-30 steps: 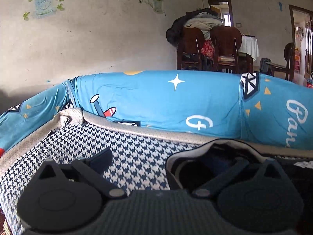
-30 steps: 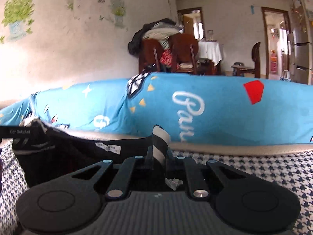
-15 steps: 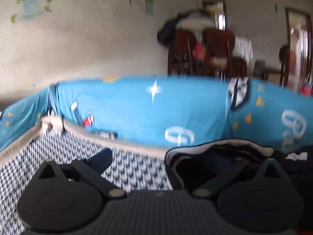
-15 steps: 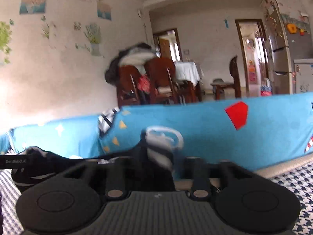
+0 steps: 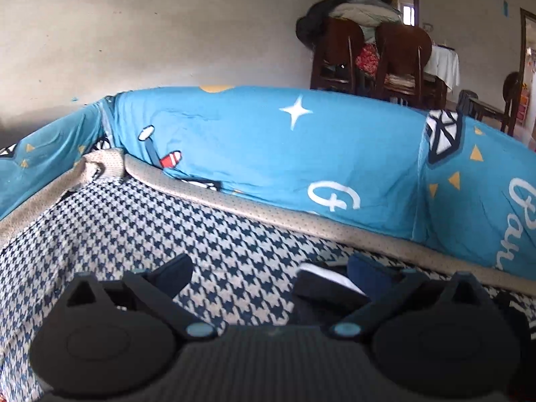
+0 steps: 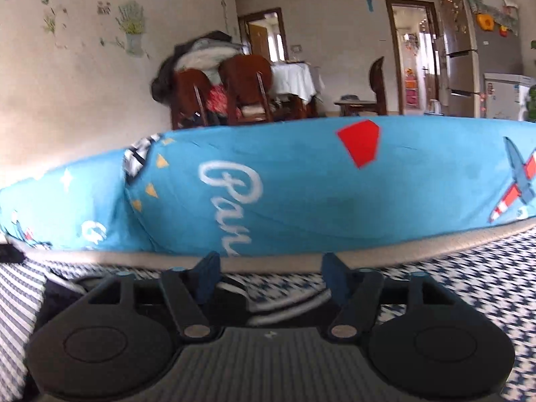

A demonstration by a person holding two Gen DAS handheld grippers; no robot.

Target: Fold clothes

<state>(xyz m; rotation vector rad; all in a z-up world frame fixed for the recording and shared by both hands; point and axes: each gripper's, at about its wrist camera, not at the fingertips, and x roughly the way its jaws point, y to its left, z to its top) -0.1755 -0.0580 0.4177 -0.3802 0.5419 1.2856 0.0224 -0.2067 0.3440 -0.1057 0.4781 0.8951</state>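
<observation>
A dark garment with white stripes lies on the houndstooth seat cover. In the left wrist view its black and white edge [image 5: 321, 283] lies by the right finger of my left gripper [image 5: 268, 274], whose jaws stand wide apart and empty. In the right wrist view the garment [image 6: 274, 298] lies low between and under the fingers of my right gripper [image 6: 271, 276], which is open and holds nothing. Most of the garment is hidden behind the gripper bodies.
The houndstooth cover [image 5: 140, 231] spreads over the seat, with a beige piped edge [image 5: 268, 211]. A blue printed backrest [image 6: 301, 184] rises just behind. Beyond it stand wooden chairs piled with clothes [image 6: 214, 67], a doorway and a fridge [image 6: 469, 43].
My right gripper opened and let go of the striped garment, which dropped onto the seat. Both grippers moved lower and the left one swung away from the garment's collar.
</observation>
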